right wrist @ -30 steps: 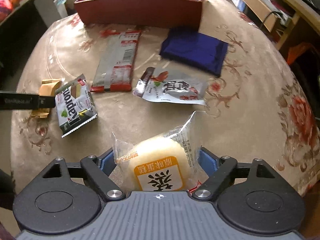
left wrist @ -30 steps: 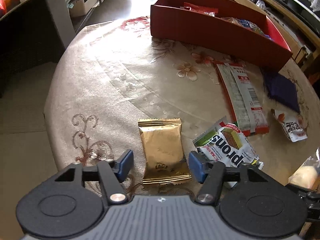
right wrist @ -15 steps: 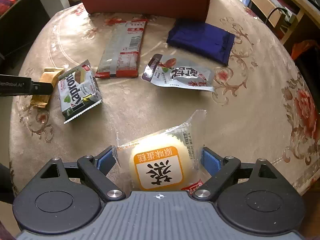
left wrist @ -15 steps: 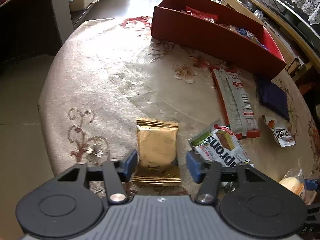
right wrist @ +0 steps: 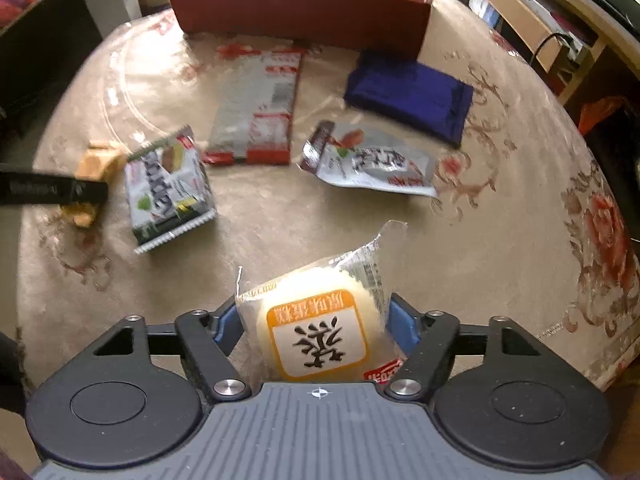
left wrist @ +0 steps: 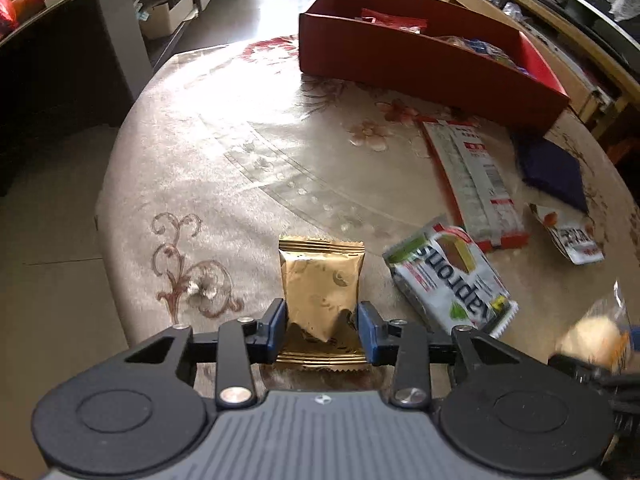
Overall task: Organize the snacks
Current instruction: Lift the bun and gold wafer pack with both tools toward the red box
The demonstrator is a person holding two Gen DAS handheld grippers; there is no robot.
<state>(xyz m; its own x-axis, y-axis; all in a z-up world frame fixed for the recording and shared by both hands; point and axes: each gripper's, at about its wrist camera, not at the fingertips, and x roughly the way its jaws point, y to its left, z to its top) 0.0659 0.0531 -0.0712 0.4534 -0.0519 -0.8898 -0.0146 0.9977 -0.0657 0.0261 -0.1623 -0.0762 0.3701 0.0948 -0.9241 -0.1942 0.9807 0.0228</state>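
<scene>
My left gripper [left wrist: 322, 330] is shut on a gold snack packet [left wrist: 320, 284] near the table's front edge; the packet's wrapper is dented between the blue pads. My right gripper [right wrist: 314, 322] is shut on a clear-wrapped yellow cake [right wrist: 320, 320] with an orange label, held just above the tablecloth. The cake also shows at the right edge of the left wrist view [left wrist: 592, 338]. The red box [left wrist: 420, 56] with several snacks in it stands at the table's far side and also shows in the right wrist view [right wrist: 300, 12].
Loose on the floral tablecloth [right wrist: 500, 220] lie a green-and-white wafer pack [right wrist: 168, 188], a long red-and-silver pack [right wrist: 256, 108], a silver nut pouch [right wrist: 372, 164] and a dark blue packet [right wrist: 408, 96]. Shelves and furniture surround the round table.
My left gripper's jaws have closed onto the gold packet, which lay between open jaws before. My right gripper has closed on the cake and lifted it slightly.
</scene>
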